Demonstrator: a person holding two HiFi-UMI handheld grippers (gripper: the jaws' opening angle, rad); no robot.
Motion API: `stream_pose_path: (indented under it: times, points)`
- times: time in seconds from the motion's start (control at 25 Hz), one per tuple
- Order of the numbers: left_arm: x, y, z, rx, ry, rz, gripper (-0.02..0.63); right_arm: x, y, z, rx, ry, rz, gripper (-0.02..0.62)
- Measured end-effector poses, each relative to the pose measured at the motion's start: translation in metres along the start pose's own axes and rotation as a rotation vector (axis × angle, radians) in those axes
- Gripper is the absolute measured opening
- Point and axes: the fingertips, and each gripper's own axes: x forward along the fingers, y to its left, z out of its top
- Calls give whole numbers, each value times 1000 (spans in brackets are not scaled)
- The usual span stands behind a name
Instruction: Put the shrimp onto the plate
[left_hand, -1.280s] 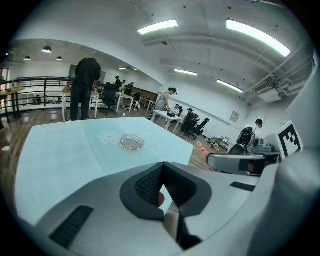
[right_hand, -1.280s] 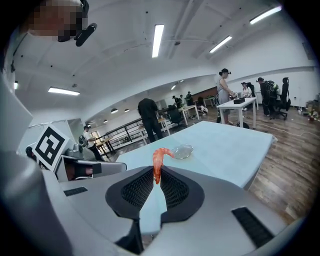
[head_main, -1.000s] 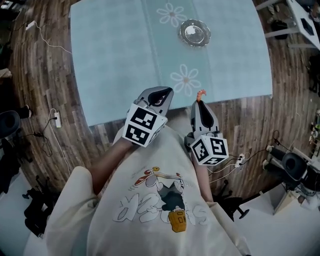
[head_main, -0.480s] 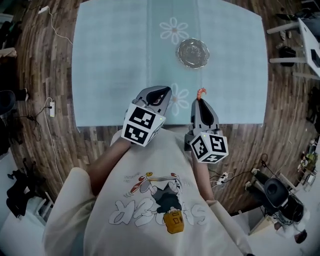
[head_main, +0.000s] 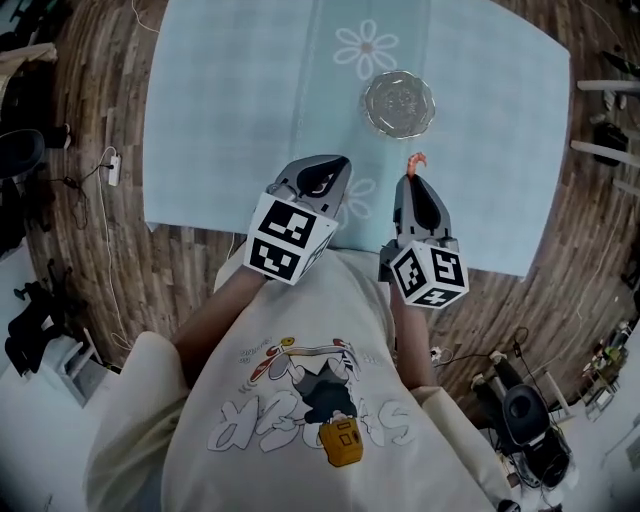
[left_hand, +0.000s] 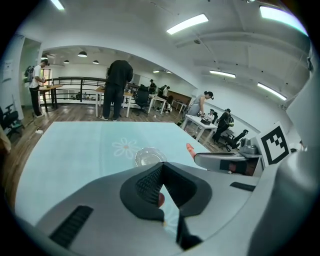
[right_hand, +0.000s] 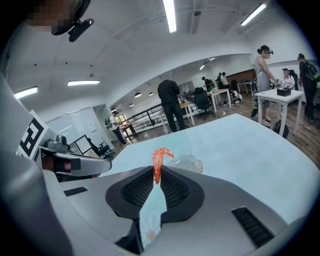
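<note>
A small orange shrimp stands upright in the tips of my right gripper, which is shut on it. In the head view the shrimp hangs over the near part of the light blue tablecloth, a short way short of the clear glass plate. The plate lies just beyond the shrimp in the right gripper view. My left gripper is beside the right one, jaws shut with nothing held. From the left gripper view the plate sits ahead, and the right gripper reaches in from the right.
The cloth carries printed daisies, one close under the left gripper. Wooden floor surrounds the table, with cables and a power strip on the left and a chair base at the lower right. People stand at desks far behind the table.
Both grippers have moved forward from the table's near edge to over the cloth. The shrimp is closer to the plate and still gripped.
</note>
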Motion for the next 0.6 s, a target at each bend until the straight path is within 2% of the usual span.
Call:
stream_pose_path:
  times: [0.28, 0.6]
  points:
    - [29, -12, -4, -7, 56, 32, 6, 28, -34, -3, -21, 83, 65, 60]
    - [51, 2, -18, -57, 69, 124, 6, 67, -61, -10, -81, 185, 127, 60]
